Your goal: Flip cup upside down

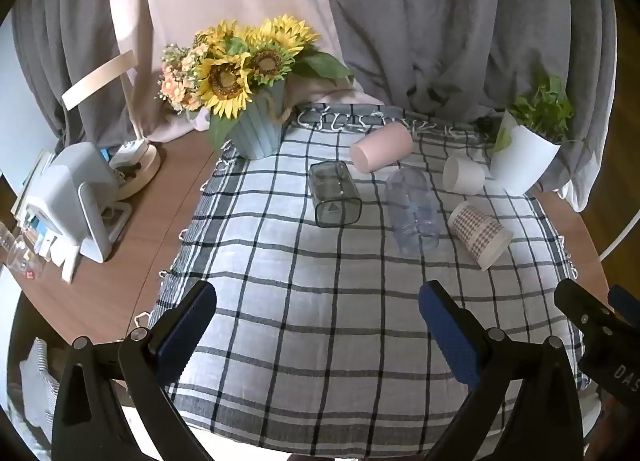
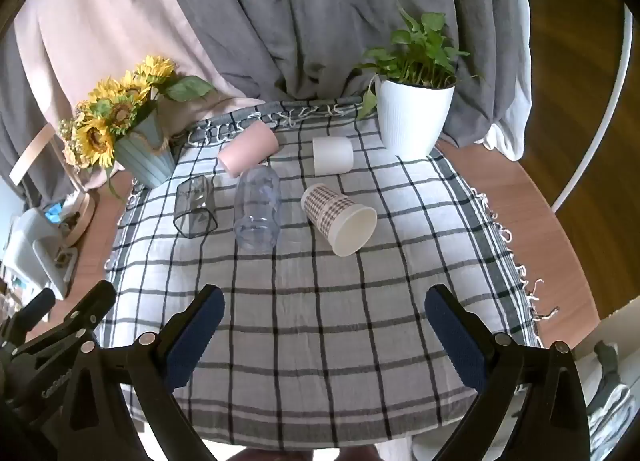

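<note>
Several cups lie on their sides on the checked cloth (image 1: 320, 321): a pink cup (image 1: 382, 147) (image 2: 248, 151), a white cup (image 1: 464, 175) (image 2: 333, 155), a dark smoky square tumbler (image 1: 334, 193) (image 2: 195, 207), a clear bluish tumbler (image 1: 414, 209) (image 2: 258, 209) and a houndstooth paper cup (image 1: 478, 235) (image 2: 338, 217). My left gripper (image 1: 318, 301) is open and empty, above the near cloth, well short of the cups. My right gripper (image 2: 324, 305) is open and empty too, near the cloth's front; it also shows in the left wrist view at the right edge (image 1: 592, 321).
A blue pot of sunflowers (image 1: 256, 129) (image 2: 144, 153) stands at the cloth's back left. A white pot with a green plant (image 1: 524, 161) (image 2: 414, 117) stands at the back right. A desk lamp (image 1: 136, 157) and a white device (image 1: 76, 197) sit on the wooden table to the left. Curtains hang behind.
</note>
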Tool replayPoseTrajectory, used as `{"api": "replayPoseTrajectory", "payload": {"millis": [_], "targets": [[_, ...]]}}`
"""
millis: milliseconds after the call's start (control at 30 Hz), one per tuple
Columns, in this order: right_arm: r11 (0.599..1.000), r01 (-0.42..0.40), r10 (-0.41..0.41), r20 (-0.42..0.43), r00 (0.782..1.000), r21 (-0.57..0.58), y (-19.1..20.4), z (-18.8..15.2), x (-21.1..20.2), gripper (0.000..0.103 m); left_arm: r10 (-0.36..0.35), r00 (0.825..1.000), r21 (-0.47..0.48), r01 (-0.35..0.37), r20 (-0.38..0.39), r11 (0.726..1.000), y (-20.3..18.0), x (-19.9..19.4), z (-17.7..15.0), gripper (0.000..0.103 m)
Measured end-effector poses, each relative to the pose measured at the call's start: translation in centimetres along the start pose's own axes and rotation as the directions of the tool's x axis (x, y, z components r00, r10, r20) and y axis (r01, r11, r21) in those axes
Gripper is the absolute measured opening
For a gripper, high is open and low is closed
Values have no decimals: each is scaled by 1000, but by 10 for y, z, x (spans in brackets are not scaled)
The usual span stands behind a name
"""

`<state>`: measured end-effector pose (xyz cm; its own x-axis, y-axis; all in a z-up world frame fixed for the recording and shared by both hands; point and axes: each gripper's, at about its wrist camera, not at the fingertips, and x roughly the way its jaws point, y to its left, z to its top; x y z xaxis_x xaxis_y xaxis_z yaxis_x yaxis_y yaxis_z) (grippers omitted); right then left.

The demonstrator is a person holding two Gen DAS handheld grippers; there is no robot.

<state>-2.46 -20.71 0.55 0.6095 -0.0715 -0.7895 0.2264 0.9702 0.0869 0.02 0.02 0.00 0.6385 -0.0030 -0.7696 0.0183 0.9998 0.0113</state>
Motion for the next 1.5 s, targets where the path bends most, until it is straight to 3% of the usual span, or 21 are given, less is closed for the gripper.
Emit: {"api": "replayPoseTrajectory", "payload": {"millis": [1500], "targets": [[1000,-30,30,-12,999,7,1,-1,2,102,-26,1000,21,26,-2,999,0,-2,0,103]]}}
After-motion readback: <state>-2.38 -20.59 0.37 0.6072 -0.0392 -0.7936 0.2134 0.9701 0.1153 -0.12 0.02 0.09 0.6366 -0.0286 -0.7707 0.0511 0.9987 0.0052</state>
